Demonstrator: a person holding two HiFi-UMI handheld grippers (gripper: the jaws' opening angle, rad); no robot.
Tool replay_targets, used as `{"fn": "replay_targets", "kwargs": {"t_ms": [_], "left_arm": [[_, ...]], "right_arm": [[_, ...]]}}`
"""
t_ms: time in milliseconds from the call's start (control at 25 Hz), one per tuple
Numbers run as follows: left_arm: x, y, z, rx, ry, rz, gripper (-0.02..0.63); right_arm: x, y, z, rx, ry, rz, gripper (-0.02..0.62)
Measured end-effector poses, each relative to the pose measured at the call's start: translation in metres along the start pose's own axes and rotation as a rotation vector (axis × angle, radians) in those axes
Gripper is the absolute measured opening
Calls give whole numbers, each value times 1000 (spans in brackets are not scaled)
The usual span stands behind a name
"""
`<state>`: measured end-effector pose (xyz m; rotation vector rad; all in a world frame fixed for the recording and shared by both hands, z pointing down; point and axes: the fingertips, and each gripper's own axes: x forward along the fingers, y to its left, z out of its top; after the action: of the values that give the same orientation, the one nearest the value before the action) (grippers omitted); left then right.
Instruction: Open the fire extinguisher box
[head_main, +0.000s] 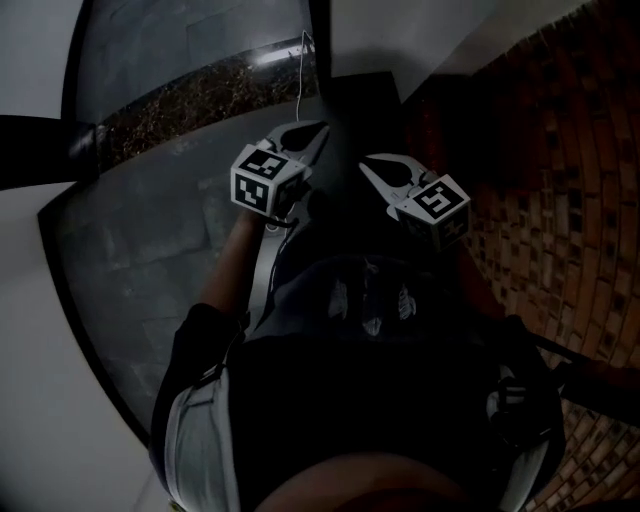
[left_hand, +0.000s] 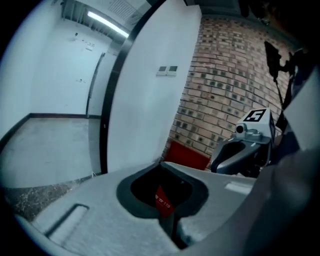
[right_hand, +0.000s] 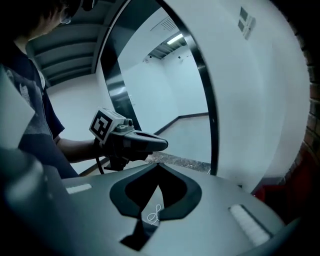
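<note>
The red fire extinguisher box (left_hand: 186, 155) stands low against the brick wall (left_hand: 225, 85), some way beyond my left gripper (left_hand: 162, 162). A red strip with white print (left_hand: 162, 201) shows through the hole between that gripper's shut jaws, which hold nothing. In the head view the left gripper (head_main: 322, 128) and right gripper (head_main: 364, 160) hang side by side in front of the person, tips close together. The right gripper (right_hand: 159, 165) is shut and empty too. A dark red edge of the box (right_hand: 295, 180) sits at its far right. Each gripper view catches the other gripper: the right gripper (left_hand: 245, 150), the left gripper (right_hand: 127, 140).
A white wall (left_hand: 145, 95) with a black vertical strip (left_hand: 107, 110) runs left of the brick. A brick wall (head_main: 560, 200) fills the head view's right side. On the grey tiled floor (head_main: 150, 250) lies a thin white string (right_hand: 155, 214).
</note>
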<state>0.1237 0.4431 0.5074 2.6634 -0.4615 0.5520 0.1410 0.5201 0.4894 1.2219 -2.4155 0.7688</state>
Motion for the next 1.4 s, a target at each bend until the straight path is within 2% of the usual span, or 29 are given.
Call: {"fn": "replay_targets", "kwargs": {"t_ms": [240,440,560,640,760,840,1080,1400], "left_arm": [[-51,58,22,-31,-132,96,0],[-103,104,18,-115,-205,266,0],[-127,121,11,-168,-224,371,0],[-135,124,9,-160,-220,422,0],[-143,132,20,-96,-221,524,0],[-146,136,30,-92,-232,580,0],[-129,151,58,-88,-205,646,0],[-94,170,78,-90,-161,700,0]], "right_arm": [[50,13,31,-13,-14,97,2],[95,47,57,-141,17,279,2],[116,60,65,-183,43,397,2],[124,61,71,-188,39,439,2],[137,53,87,-190,22,495,2],[145,45,99,-180,14,545,2],[153,13,140,-79,-43,634,2],[153,-33,154,-57,-63,639,2]]}}
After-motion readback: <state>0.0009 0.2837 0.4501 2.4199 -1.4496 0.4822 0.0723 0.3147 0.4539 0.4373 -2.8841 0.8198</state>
